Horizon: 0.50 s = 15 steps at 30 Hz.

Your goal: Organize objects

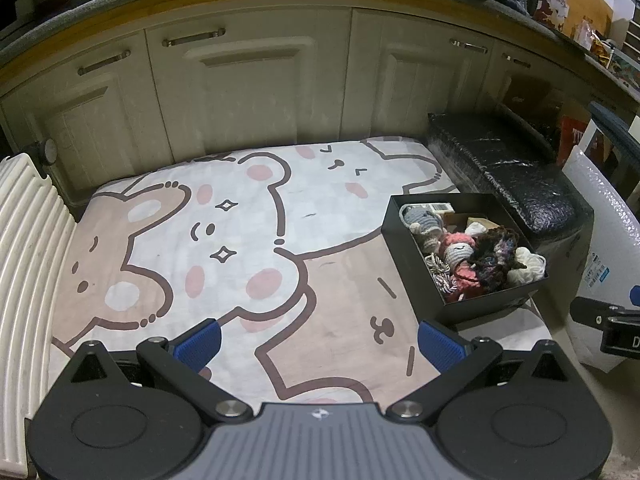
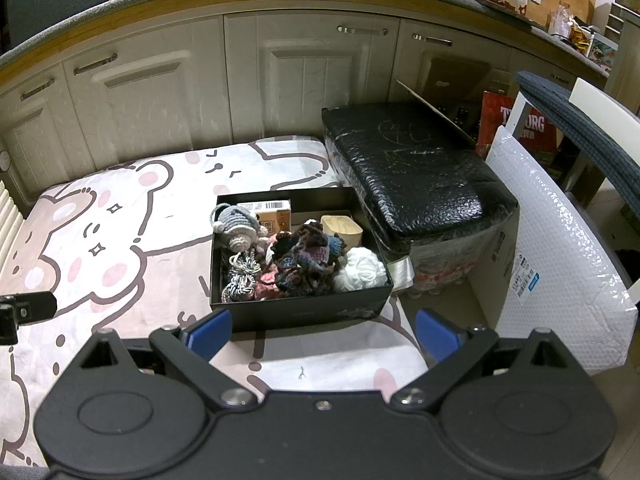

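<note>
Left gripper (image 1: 318,342): my jaws are wide, holding nothing.
Right gripper (image 2: 322,336): jaws wide, empty, near the black box (image 2: 304,314).
Box: on the blanket's (image 1: 256,224) right edge.
Risk: the tangled yarn pieces (image 2: 304,260) could drag neighbours out, I think.

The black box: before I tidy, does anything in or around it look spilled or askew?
Nothing spilled. The black box sits flat on the cartoon mat, crammed with crochet toys and yarn, all inside its walls.
</note>
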Each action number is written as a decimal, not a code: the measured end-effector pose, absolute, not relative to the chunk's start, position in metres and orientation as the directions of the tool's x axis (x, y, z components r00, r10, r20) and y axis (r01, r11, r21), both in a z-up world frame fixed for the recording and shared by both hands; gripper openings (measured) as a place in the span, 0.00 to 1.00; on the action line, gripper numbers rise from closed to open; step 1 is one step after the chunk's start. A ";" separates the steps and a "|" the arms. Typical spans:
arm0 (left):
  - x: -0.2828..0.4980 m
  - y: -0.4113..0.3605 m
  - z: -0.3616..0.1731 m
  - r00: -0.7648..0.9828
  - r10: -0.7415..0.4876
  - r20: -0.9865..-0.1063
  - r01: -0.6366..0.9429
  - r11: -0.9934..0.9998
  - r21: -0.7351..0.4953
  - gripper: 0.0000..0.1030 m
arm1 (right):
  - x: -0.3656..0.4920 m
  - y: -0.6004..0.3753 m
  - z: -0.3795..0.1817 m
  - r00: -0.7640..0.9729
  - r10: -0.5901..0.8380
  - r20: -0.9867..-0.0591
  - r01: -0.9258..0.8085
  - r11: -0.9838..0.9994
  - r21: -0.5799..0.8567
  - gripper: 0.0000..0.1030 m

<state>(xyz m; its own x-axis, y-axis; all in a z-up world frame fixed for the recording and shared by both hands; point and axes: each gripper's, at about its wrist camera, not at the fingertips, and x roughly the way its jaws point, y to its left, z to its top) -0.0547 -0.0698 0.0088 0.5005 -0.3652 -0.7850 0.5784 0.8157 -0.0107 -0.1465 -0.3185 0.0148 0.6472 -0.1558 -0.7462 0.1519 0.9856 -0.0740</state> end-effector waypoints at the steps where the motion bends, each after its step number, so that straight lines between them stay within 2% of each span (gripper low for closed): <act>1: -0.055 -0.070 0.009 0.501 -0.365 -0.785 0.578 0.816 -0.011 1.00 | -0.146 -0.319 0.015 0.648 -0.155 -0.746 0.152 0.986 -0.073 0.97; 15: -0.055 -0.070 0.009 0.501 -0.365 -0.785 0.578 0.816 -0.010 1.00 | -0.147 -0.318 0.016 0.648 -0.155 -0.746 0.152 0.986 -0.073 0.97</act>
<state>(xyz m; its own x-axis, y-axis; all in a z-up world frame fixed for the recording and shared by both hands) -0.0551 -0.0700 0.0088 0.5011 -0.3650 -0.7846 0.5783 0.8157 -0.0101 -0.1466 -0.3179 0.0156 0.6481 -0.1550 -0.7456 0.1517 0.9857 -0.0731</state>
